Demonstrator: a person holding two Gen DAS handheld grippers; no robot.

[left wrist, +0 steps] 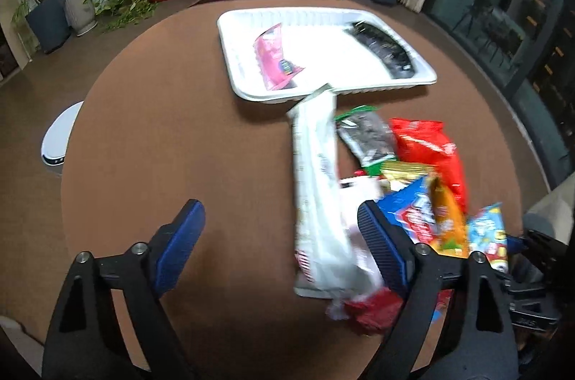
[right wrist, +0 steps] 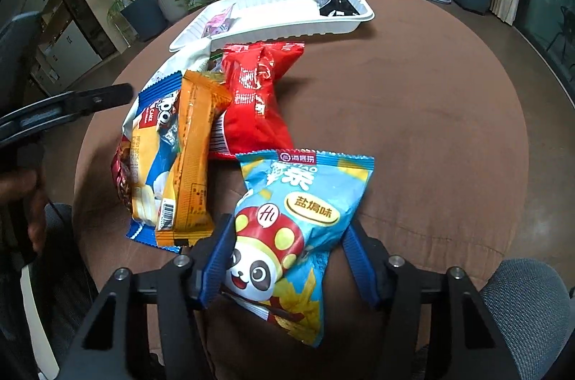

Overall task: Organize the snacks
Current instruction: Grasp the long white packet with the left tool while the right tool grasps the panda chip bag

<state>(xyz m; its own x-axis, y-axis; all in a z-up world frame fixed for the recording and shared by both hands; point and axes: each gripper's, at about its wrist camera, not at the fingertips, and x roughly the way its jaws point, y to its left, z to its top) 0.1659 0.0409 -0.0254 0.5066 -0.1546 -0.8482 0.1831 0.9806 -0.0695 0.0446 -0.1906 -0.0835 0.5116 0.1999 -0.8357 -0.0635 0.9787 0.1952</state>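
Observation:
A white tray (left wrist: 251, 92) sits at the far side of the round brown table and holds a pink packet (left wrist: 273, 60) and a black packet (left wrist: 384, 49). A heap of snack packets lies in front of it: a long white packet (left wrist: 316, 186), a red bag (left wrist: 431, 146), a blue packet and an orange packet (right wrist: 194, 157). My left gripper (left wrist: 280, 232) is open, low over the table, its right finger beside the white packet. My right gripper (right wrist: 287, 258) stands around a light blue panda packet (right wrist: 298, 218); the packet lies between the jaws, which touch its sides.
The tray also shows in the right wrist view (right wrist: 359, 21). Grey chair backs (right wrist: 521, 301) stand at the table's near edge. A white robot vacuum (left wrist: 59, 135) is on the floor at the left. Potted plants and a TV bench line the far wall.

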